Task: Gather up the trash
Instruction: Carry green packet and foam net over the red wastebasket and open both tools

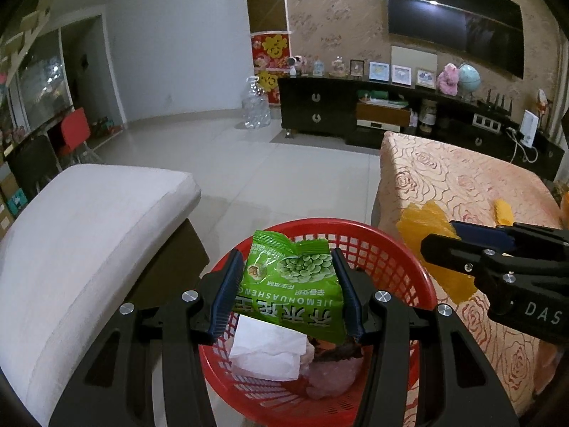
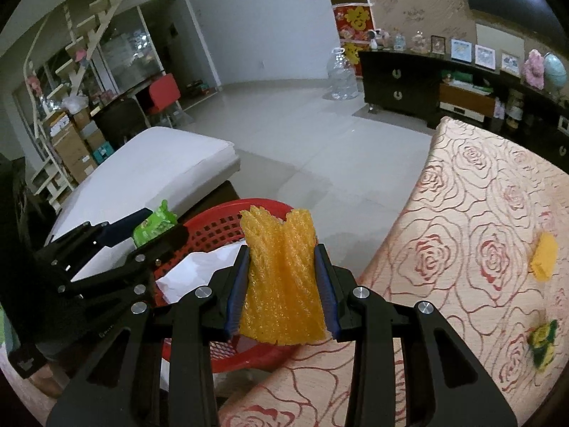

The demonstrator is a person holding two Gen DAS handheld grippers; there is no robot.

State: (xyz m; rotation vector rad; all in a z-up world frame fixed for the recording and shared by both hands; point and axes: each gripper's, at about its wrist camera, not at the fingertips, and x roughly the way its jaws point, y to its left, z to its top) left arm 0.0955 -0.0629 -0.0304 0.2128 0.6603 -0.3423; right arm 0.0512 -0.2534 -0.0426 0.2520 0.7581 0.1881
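Observation:
My left gripper [image 1: 286, 256] is shut on a green snack packet [image 1: 302, 284] and holds it over a red mesh basket [image 1: 359, 229]. Inside the basket lie a white tissue [image 1: 266, 352] and other scraps. My right gripper [image 2: 282, 249] is shut on a crinkled orange plastic sheet [image 2: 284, 284], by the basket's right side at the edge of the rose-patterned table [image 2: 480, 213]. The left wrist view shows that gripper [image 1: 439, 236] with the orange sheet [image 1: 423, 227] above the table edge. A yellow scrap [image 2: 544, 256] and a crumpled green-yellow wrapper [image 2: 542, 341] lie on the table.
A white cushioned seat [image 1: 89, 231] stands left of the basket. Tiled floor [image 1: 284, 163] stretches beyond it to a dark TV cabinet [image 1: 320, 110] and a large clear water bottle [image 1: 254, 106]. A red chair [image 1: 74, 128] and boxes stand at the far left.

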